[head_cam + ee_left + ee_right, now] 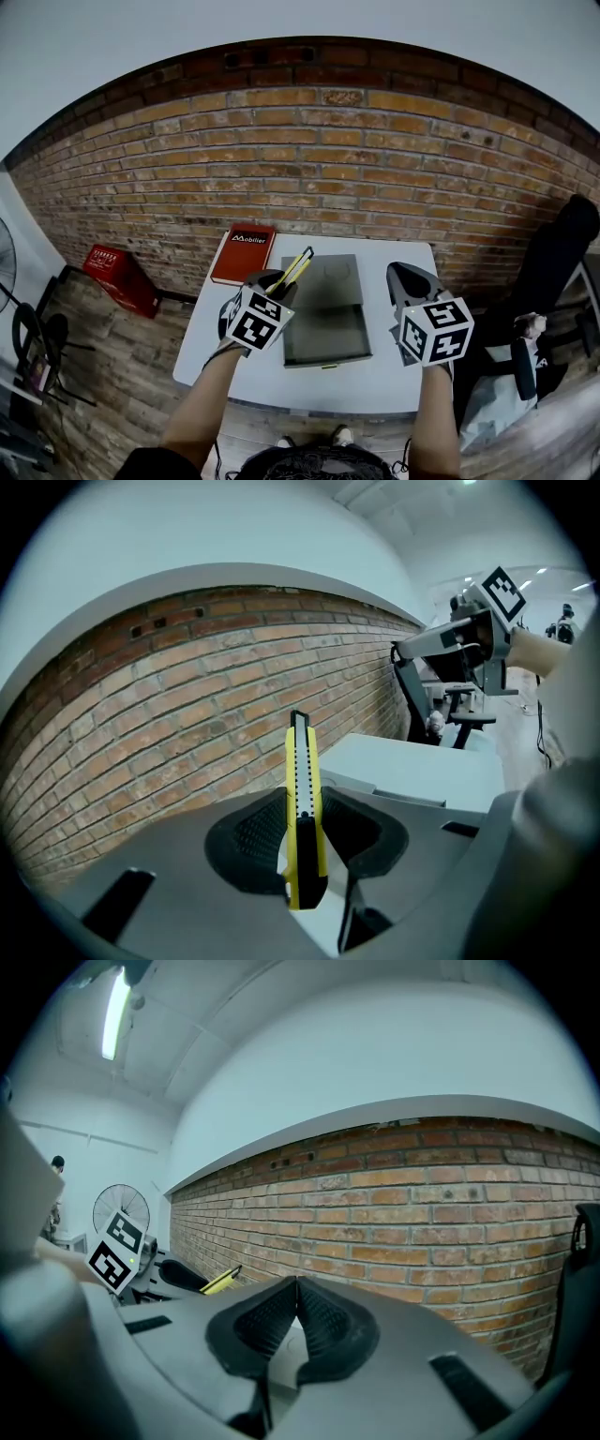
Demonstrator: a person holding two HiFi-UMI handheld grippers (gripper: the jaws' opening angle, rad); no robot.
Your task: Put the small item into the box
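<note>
A yellow and black utility knife (302, 789) stands clamped between the jaws of my left gripper (302, 832), its tip sticking up past them. In the head view the knife (292, 269) pokes out of the left gripper (272, 286) above the left edge of a grey open box (324, 323) on the white table (375, 384). My right gripper (410, 278) hovers over the table just right of the box, shut with nothing between its jaws. From the right gripper view (296, 1299) the knife (221, 1281) shows far left.
A red book (243, 253) lies at the table's back left corner. A red crate (119, 277) sits on the wooden floor to the left, a fan (121, 1208) stands further left, and a black chair (553, 253) stands to the right. A brick wall (319, 178) rises behind the table.
</note>
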